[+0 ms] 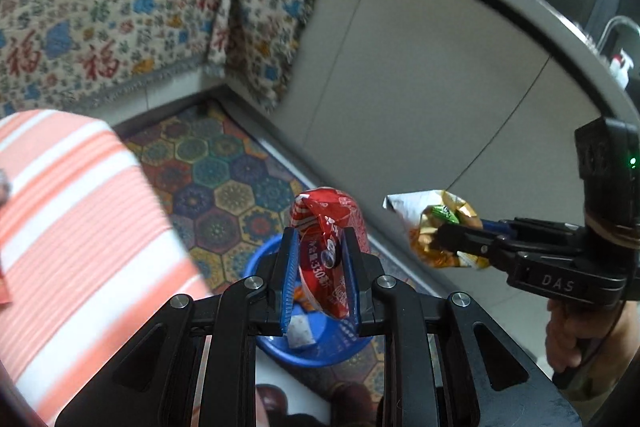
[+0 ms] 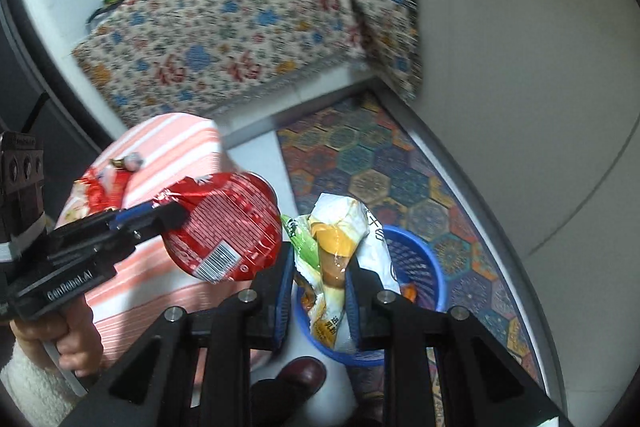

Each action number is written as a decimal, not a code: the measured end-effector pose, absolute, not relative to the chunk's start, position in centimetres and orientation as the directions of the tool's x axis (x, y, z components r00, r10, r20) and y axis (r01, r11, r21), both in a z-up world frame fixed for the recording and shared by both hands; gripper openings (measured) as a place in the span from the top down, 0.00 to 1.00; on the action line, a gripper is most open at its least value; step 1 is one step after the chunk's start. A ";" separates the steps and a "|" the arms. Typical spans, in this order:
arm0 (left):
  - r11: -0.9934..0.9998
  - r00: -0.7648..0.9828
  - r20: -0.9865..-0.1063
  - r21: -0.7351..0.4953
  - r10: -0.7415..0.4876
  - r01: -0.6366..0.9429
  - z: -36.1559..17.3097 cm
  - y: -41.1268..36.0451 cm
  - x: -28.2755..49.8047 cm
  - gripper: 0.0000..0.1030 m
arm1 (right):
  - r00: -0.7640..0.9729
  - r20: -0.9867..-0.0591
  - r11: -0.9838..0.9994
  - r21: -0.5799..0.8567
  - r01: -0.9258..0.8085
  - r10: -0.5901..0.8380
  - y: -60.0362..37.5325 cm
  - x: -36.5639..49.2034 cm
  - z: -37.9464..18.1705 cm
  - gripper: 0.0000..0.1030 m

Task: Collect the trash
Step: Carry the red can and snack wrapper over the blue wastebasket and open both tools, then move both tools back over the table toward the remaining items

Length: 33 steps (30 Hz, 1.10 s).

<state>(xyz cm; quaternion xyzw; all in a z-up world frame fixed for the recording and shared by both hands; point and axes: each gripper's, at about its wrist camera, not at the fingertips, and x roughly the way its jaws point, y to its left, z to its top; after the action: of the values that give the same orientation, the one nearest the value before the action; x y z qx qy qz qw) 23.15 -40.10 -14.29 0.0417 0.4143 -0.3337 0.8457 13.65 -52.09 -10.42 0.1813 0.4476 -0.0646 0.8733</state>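
Observation:
My left gripper [image 1: 318,267] is shut on a crushed red noodle cup [image 1: 326,247], held above a blue plastic basket [image 1: 320,351] on the floor. The right wrist view shows that red cup [image 2: 228,227] from the side, with the left gripper [image 2: 168,217] clamped on its rim. My right gripper [image 2: 320,279] is shut on a yellow and white snack wrapper [image 2: 340,251], over the rim of the same blue basket [image 2: 424,267]. In the left wrist view the right gripper [image 1: 442,241] holds that crumpled wrapper [image 1: 436,223] to the right of the basket. Small scraps lie inside the basket.
A round stool with a pink-and-white striped cover [image 2: 168,147] stands left of the basket, with a red wrapper [image 2: 96,187] and small bits on it. A patterned rug [image 2: 380,163] lies under the basket. A floral-covered sofa [image 1: 120,7] is behind, a grey wall [image 1: 420,87] to the right. A dark shoe [image 2: 296,379] is near the basket.

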 end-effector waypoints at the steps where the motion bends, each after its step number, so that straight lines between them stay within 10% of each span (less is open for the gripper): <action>1: 0.775 0.430 -0.734 -0.205 -0.526 0.598 -14.7 -40.4 23.3 0.81 | 0.584 -0.810 0.920 0.266 0.289 0.050 -52.8 13.6 -11.1 0.77; 12: 0.777 0.371 -0.788 -0.204 -0.491 0.596 -19.3 -43.6 26.2 0.79 | 0.528 -0.844 0.871 0.327 0.366 0.095 -56.4 15.2 -17.5 0.74; 16: 0.777 0.355 -0.789 -0.229 -0.501 0.586 -20.3 -44.3 26.2 0.47 | 0.533 -0.839 0.858 0.351 0.376 0.110 -57.0 15.6 -18.6 0.64; 33: 0.807 0.532 -0.704 -0.101 -0.472 0.582 -11.0 -36.5 19.1 0.18 | 0.675 -0.737 0.938 0.220 0.269 -0.021 -52.2 14.1 -8.7 0.52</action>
<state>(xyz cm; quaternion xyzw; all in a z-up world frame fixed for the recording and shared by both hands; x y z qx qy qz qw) 19.07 -36.46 -11.01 0.0732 0.3780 -0.3021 0.8720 14.13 -52.20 -8.74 0.1573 0.3949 -0.0803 0.9016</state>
